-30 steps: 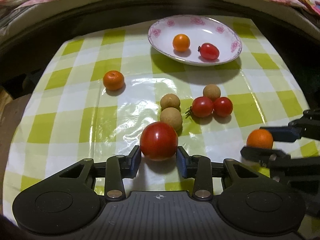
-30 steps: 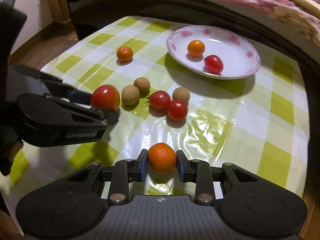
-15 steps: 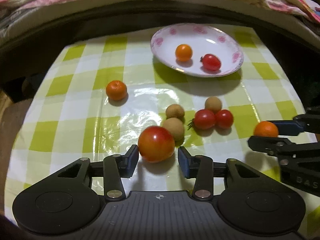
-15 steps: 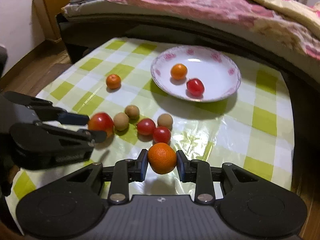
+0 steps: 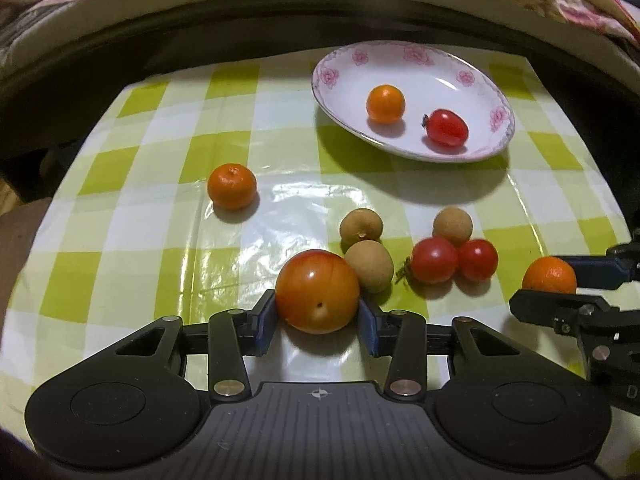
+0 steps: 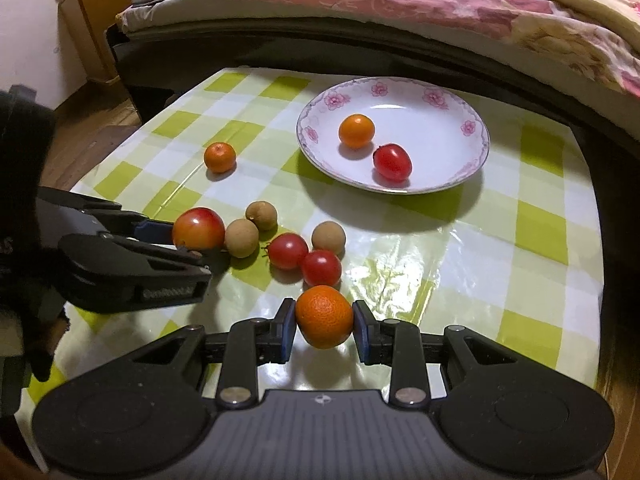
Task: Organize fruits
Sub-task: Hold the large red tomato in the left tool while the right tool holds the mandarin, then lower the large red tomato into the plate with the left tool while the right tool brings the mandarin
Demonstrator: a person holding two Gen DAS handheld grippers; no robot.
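We saw the left gripper [image 5: 318,322] clasping a large round red-orange tomato [image 5: 317,291], and the right gripper [image 6: 324,330] clasping a small round orange mandarin [image 6: 324,316], jaws closed on each.

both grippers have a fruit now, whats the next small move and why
Probably carry the orange in the right gripper forward over the plate and release it. Its pads are shut on it, and the plate, holding only one orange and one tomato, has bare room. The left gripper with its big tomato could follow.
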